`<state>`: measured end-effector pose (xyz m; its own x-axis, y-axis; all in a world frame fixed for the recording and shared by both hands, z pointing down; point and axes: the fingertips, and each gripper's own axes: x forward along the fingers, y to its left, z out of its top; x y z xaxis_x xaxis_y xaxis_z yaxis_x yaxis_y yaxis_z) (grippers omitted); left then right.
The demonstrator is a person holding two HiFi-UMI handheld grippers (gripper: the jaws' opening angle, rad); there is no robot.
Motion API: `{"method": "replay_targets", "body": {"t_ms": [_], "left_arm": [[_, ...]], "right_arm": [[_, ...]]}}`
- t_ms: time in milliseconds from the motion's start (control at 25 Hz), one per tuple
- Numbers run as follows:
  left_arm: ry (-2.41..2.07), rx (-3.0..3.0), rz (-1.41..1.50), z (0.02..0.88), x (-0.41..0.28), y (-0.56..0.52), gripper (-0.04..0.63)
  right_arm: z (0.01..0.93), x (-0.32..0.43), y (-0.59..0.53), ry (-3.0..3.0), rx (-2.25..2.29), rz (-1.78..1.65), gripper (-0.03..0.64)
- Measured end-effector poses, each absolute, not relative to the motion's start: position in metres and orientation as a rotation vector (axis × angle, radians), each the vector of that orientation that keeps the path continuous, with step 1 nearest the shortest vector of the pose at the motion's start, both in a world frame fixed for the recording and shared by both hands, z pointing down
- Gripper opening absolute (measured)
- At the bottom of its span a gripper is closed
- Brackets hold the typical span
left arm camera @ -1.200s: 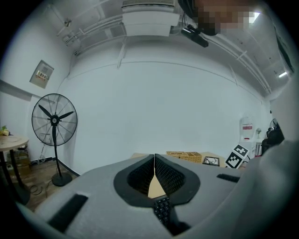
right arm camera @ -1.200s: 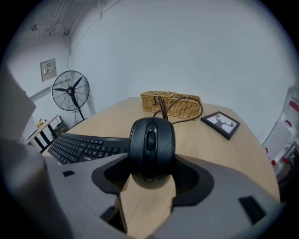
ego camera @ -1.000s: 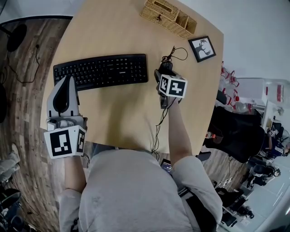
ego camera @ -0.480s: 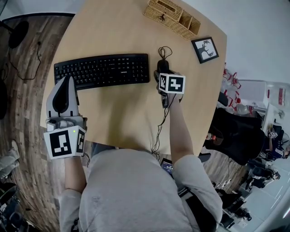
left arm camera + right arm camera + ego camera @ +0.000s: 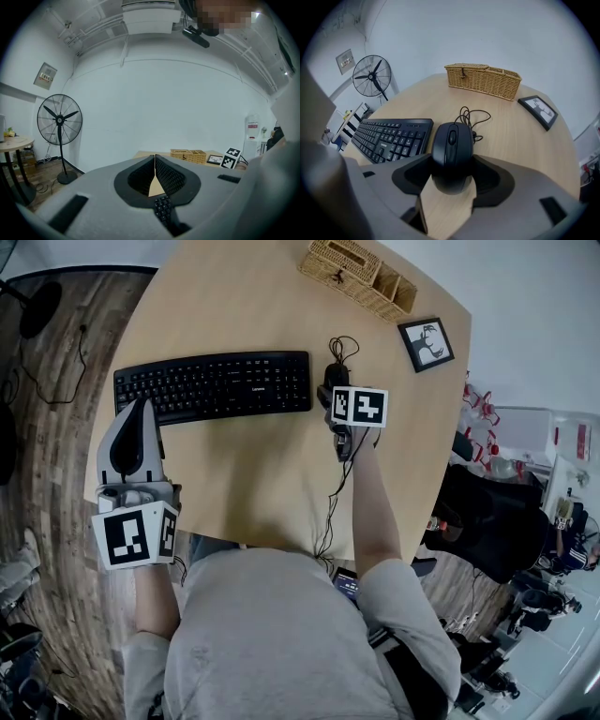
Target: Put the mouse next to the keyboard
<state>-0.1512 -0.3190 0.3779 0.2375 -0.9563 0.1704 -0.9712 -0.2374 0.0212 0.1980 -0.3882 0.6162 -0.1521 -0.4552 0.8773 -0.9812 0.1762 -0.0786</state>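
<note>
Nearest to us, the left hand-held gripper (image 5: 141, 407) is over the near left edge of the table (image 5: 248, 479). Its tips point toward the left near corner of the keyboard (image 5: 214, 385). In the left gripper view the two dark pads meet along one line: this hand-held gripper (image 5: 154, 164) is clenched, with nothing between the pads. Only a sliver of table and a few keys show below them.

Farther in and to the right, the right hand-held gripper (image 5: 336, 388) reaches across the table. In the right gripper view its jaws flank the black mouse (image 5: 451, 154) and both pads press on the mouse's sides, so this hand-held gripper (image 5: 451, 174) is grasping the mouse. We cannot tell whether the mouse's underside touches the table.

The mouse (image 5: 336, 374) lies just beside the right end of the keyboard (image 5: 389, 138), with a narrow strip of table between them. It points away from us.

Beyond the mouse, its cable (image 5: 473, 117) lies in a loose coil on the table.

Farther right is a small framed picture (image 5: 426, 343), lying flat. At the far edge stands a wicker basket (image 5: 483, 79).

Off the table, a pedestal fan (image 5: 59, 121) stands on the floor by the white wall.
</note>
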Motion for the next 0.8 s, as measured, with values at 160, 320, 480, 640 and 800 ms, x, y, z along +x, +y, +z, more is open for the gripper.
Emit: {"method": "replay_targets", "body": {"t_ms": [160,320,480,640,800], "left_arm": [[-1.863,2.366,0.187,0.378,-0.153,-0.317,0.011],[-1.867,2.360,0.184,0.378,-0.155,-0.315,0.011],[-1.866,2.359,0.185,0.378,-0.155,-0.314,0.011],[-1.865,2.361,0.183,0.377,-0.154,-0.312,0.011],[-1.866,2.364,0.181,0.375,-0.154,-0.308,0.011]], "right_arm": [[0.615,0.195,-0.387,-1.726,1.351,0.898,0.256],[0.616,0.194,-0.388,-1.711,1.340,0.860,0.256],[0.618,0.192,-0.388,-1.697,1.288,0.835,0.256],[0.619,0.190,-0.387,-1.660,1.231,0.800,0.256],[0.618,0.190,-0.389,-1.656,1.265,0.802,0.258]]}}
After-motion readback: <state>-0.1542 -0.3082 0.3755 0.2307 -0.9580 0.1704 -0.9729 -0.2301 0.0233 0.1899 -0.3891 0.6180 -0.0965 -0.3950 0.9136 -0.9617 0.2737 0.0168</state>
